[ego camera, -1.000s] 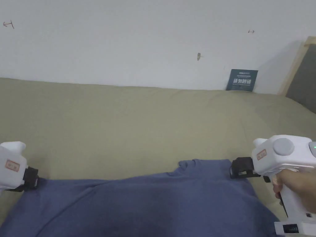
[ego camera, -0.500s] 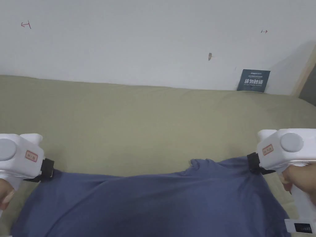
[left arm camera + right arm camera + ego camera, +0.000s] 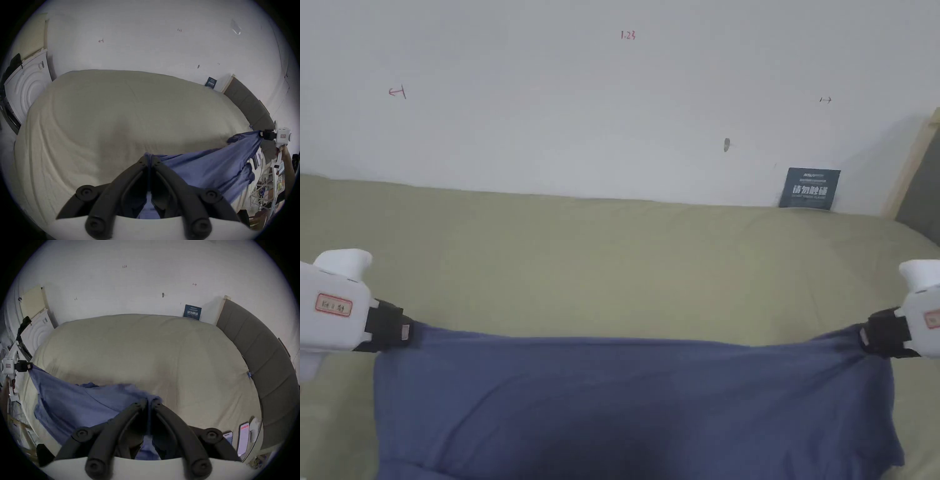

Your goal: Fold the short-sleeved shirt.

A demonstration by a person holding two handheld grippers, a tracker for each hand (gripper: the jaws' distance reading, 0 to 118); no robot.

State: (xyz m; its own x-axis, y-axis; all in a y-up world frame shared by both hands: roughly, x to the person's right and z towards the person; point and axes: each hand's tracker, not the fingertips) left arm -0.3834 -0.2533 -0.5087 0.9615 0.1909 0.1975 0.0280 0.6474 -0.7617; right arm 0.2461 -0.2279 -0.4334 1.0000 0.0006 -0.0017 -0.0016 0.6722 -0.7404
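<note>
A blue short-sleeved shirt [image 3: 631,400] hangs stretched wide between the two grippers above the bed, its top edge nearly straight. My left gripper [image 3: 406,332] is shut on the shirt's left upper corner, and the left gripper view shows its jaws pressed together on bunched blue cloth [image 3: 150,156]. My right gripper [image 3: 862,336] is shut on the right upper corner; its own view has the jaws closed on the fabric [image 3: 150,400]. The shirt [image 3: 73,400] sags down toward the person between the two holds. Its lower part runs out of the head view.
A bed with an olive-beige cover [image 3: 612,262] spreads out under and beyond the shirt, up to a white wall. A grey padded headboard [image 3: 263,363] bounds the right side. A dark sign [image 3: 809,189] leans on the wall. Phones [image 3: 243,439] lie at the bed's near right edge.
Both grippers have moved apart, left to the left and right to the right, pulling the shirt's slack top edge taut and flat. The head camera has tilted up a little.
</note>
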